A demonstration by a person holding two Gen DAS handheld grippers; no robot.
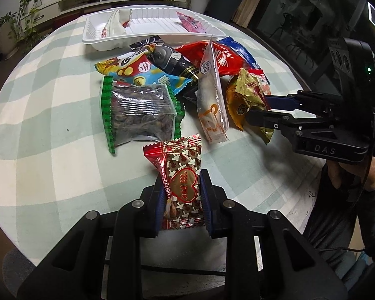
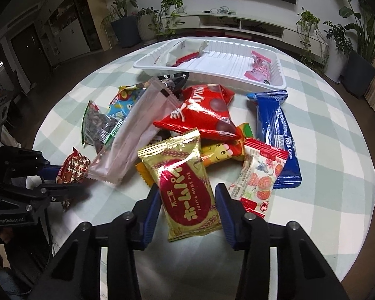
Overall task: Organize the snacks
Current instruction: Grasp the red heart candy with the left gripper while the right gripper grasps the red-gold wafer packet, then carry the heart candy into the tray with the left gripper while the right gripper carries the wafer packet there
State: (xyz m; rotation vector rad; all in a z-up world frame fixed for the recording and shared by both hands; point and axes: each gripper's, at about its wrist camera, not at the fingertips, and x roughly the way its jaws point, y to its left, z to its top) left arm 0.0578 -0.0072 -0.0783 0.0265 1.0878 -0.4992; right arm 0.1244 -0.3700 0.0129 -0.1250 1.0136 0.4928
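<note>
A red-and-white heart-patterned packet sits upright between the pads of my left gripper, which is shut on it. From the right wrist view the same packet shows at the far left in the left gripper. My right gripper straddles a gold pie packet lying flat on the cloth; its pads stand close beside the packet's edges and the wrapper is not squeezed. In the left wrist view that gripper reaches in from the right around the gold packet. A white tray at the back holds a white packet and a pink one.
Several snacks are piled mid-table: a green-edged seed bag, a red bag, a blue cake bar, a long pale pink packet. The round table has a checked cloth. A person's hand holds the right gripper. Potted plants stand beyond.
</note>
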